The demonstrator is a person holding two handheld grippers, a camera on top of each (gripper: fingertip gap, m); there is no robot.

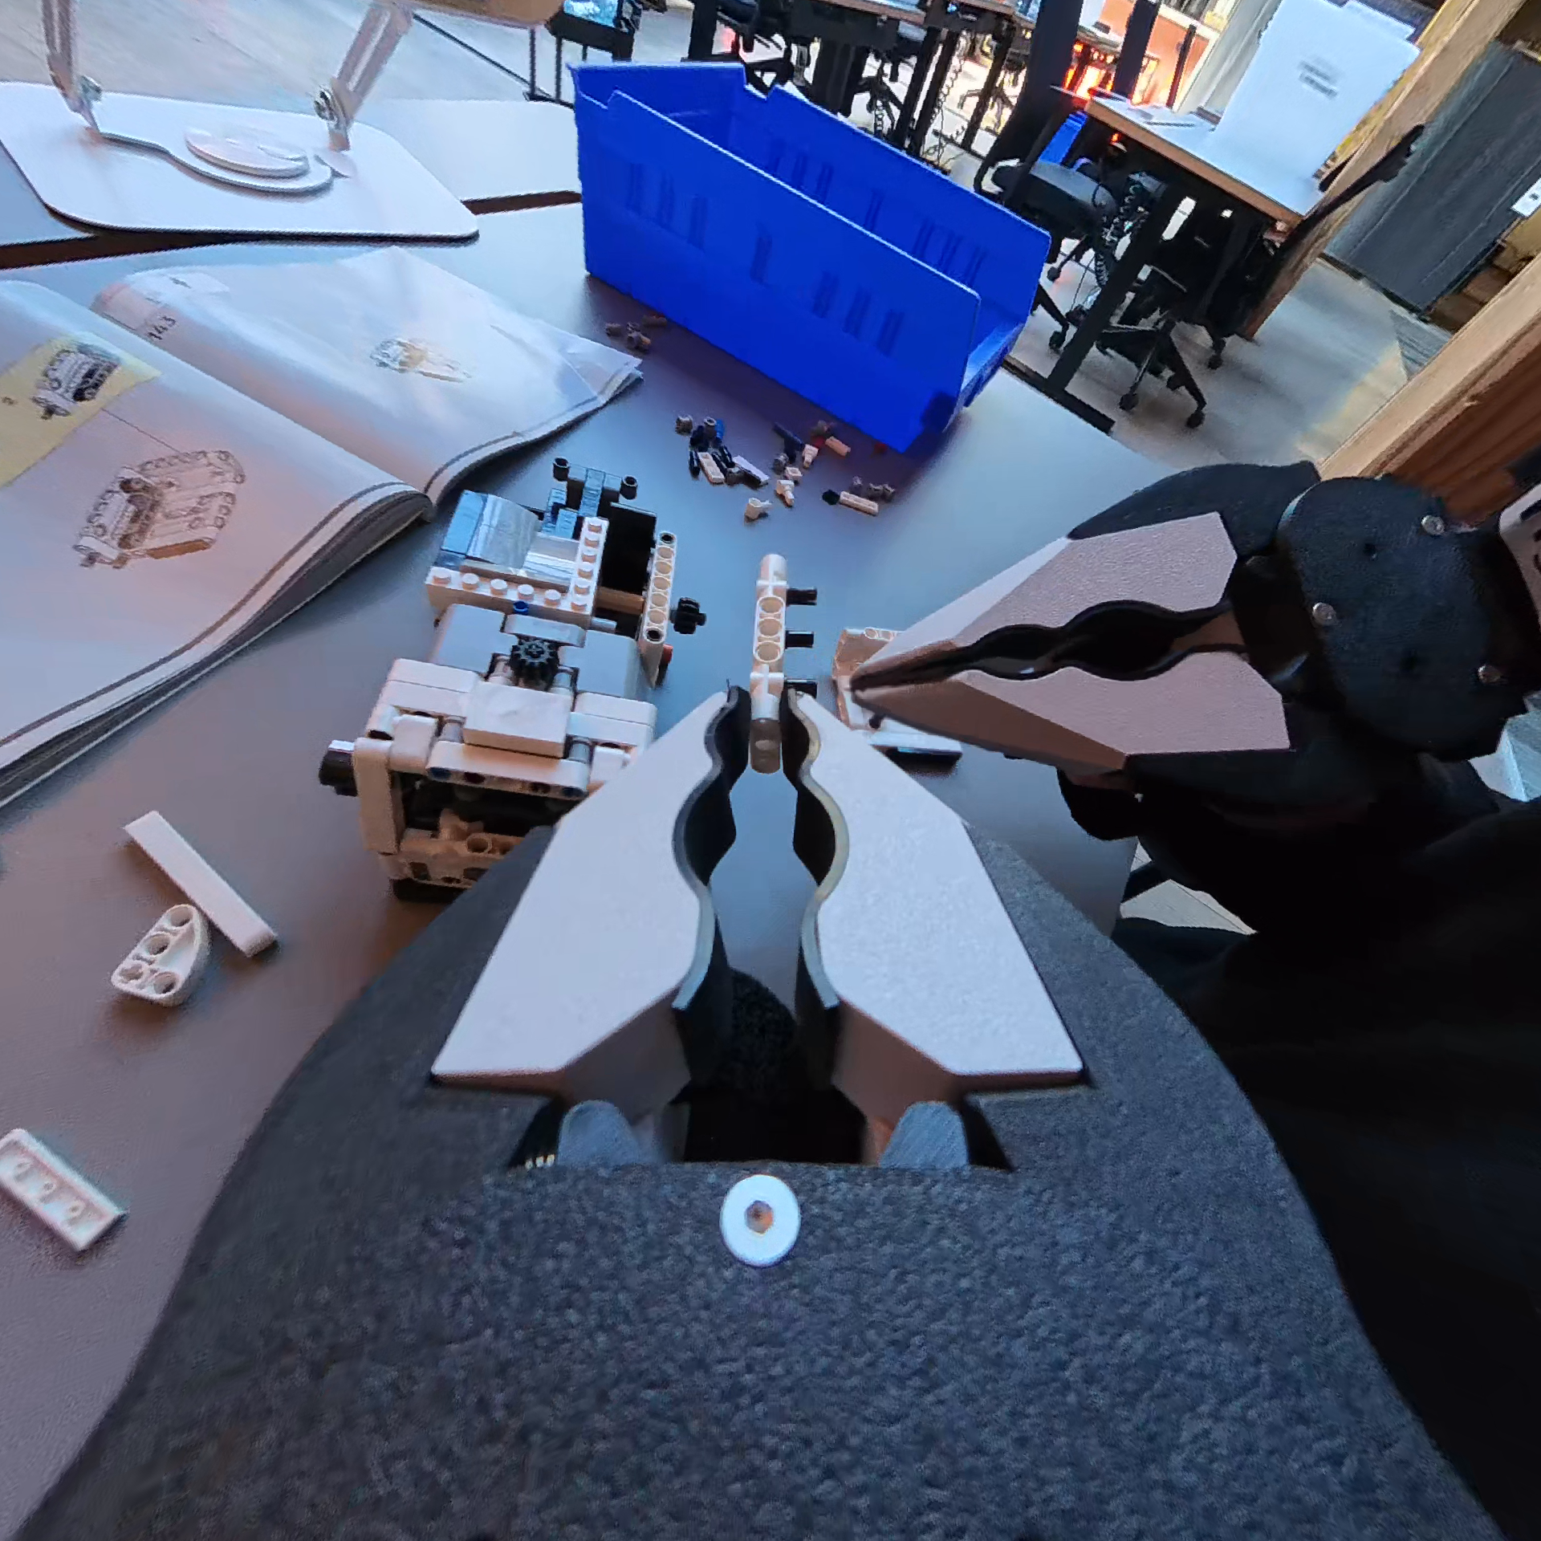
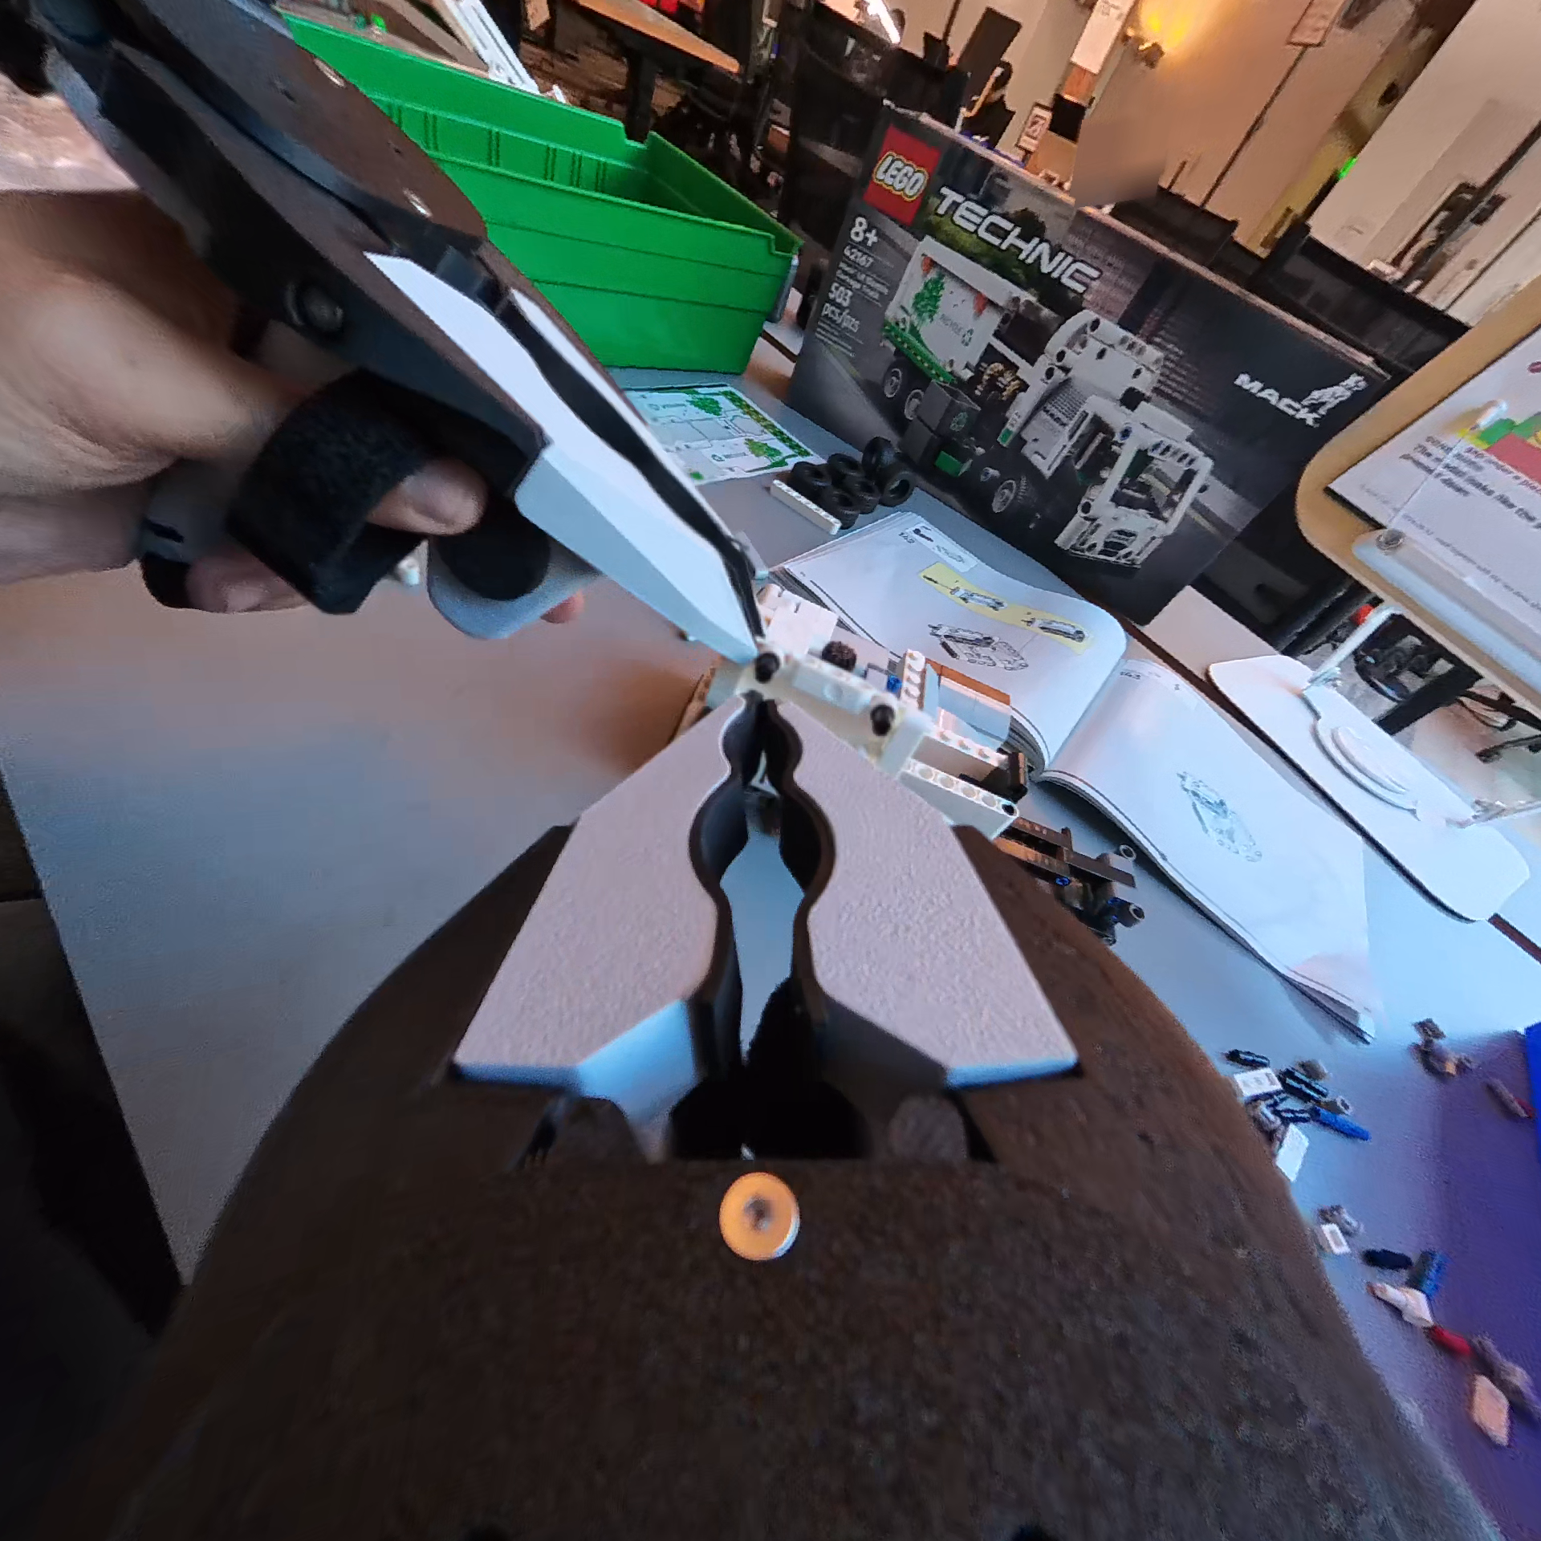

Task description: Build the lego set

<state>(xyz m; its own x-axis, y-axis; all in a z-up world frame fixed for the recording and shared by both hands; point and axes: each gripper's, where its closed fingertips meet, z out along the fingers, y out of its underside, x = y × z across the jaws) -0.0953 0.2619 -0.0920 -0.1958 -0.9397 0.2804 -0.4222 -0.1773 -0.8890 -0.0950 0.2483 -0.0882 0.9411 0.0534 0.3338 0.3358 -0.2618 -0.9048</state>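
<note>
My left gripper (image 1: pixel 760 709) is shut on the near end of a white beam (image 1: pixel 769 634) with three black pins on its right side, held just above the dark table. In the right wrist view it (image 2: pixel 750 646) comes in from the upper left with the same beam (image 2: pixel 834 692). My right gripper (image 1: pixel 852 682) is shut, its tips against the edge of a white panel piece (image 1: pixel 863 646) right of the beam. Its own view shows the pads (image 2: pixel 755 734) closed together. I cannot tell whether anything is pinched. The partly built white and grey model (image 1: pixel 500 709) stands left of the beam.
An open instruction booklet (image 1: pixel 208 467) lies at the left, a blue bin (image 1: pixel 792 250) behind, with small loose parts (image 1: pixel 784 467) before it. A white flat bar (image 1: pixel 200 880) and a small white piece (image 1: pixel 158 955) lie near left. A green bin (image 2: pixel 584 208), the set's box (image 2: pixel 1084 333) and black tyres (image 2: pixel 850 488) stand farther off. Left and right tips are no more than a few centimetres apart. The white flat bar (image 1: pixel 200 880) lies around 15 centimetres away from my left fingertips.
</note>
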